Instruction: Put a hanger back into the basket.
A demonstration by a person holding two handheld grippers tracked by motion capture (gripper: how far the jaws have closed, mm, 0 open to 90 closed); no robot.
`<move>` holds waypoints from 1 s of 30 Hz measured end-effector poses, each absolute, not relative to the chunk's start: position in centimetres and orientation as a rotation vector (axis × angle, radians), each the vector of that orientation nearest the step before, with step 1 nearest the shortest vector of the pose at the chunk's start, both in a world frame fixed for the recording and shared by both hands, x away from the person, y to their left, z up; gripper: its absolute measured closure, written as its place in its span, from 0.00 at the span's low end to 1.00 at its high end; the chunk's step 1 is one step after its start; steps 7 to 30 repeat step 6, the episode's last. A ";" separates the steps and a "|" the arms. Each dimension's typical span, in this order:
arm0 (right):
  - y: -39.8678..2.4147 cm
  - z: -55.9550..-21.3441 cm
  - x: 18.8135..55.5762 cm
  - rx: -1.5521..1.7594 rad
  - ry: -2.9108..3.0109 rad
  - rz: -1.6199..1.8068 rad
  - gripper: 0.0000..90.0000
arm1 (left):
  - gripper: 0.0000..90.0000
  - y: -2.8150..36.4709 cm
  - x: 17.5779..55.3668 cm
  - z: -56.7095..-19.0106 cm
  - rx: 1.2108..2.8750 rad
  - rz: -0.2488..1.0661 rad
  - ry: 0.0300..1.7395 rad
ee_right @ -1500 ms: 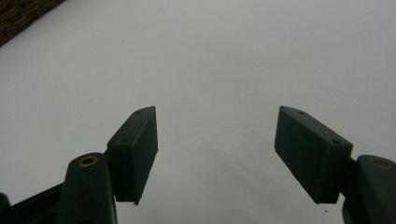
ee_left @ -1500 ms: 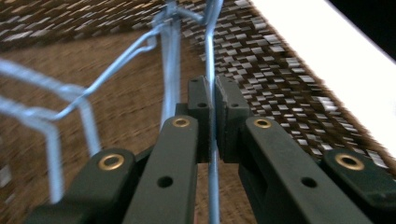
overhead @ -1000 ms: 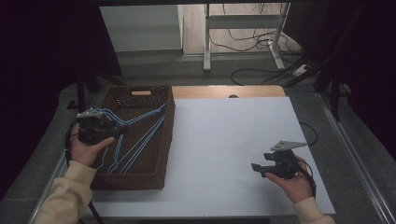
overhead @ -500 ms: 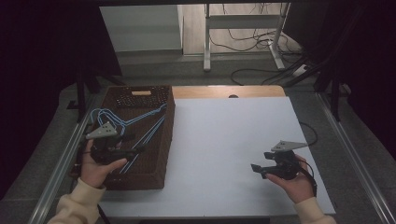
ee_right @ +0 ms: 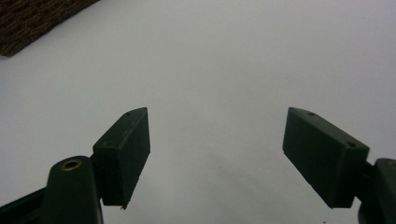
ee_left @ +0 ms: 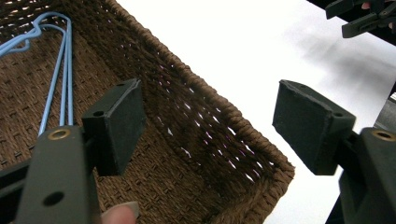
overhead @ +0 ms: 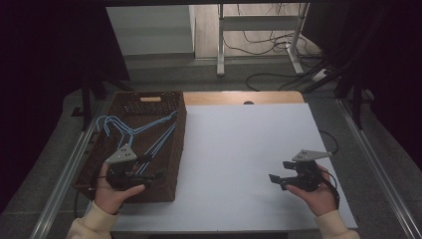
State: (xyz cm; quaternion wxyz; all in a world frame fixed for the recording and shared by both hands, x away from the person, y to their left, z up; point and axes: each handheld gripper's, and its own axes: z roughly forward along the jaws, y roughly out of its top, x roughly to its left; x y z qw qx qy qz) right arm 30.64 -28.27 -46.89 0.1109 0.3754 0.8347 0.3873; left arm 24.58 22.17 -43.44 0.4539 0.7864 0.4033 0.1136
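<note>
Dark brown woven wicker basket (overhead: pixel 169 149), rectangular, at the left edge of the white surface (overhead: pixel 239 149). Inside it: light blue wire hangers (overhead: pixel 130 130), lying flat toward the far end. Left tongs (overhead: pixel 158 174): over the basket's near end, jaws wide apart and just been opening, nothing between them. Right tongs (overhead: pixel 274 180): low over the bare surface's near right part, well apart from the basket, jaws wide, just been opening, empty.

The white desk (overhead: pixel 239 149) carries a brown wicker basket (overhead: pixel 171 149) along its nine o'clock edge; blue hangers (overhead: pixel 130 130) lie inside.
</note>
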 end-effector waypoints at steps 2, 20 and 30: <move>-28.3 -47.0 30.7 1.098 2.446 1.148 0.25 | 0.26 22.2 24.6 -43.5 1.933 0.277 1.002; -28.2 -47.1 30.8 1.085 2.443 1.160 0.25 | 0.24 22.1 24.8 -43.5 1.928 0.266 1.010; -28.2 -47.1 30.8 1.085 2.443 1.160 0.25 | 0.24 22.1 24.8 -43.5 1.928 0.266 1.010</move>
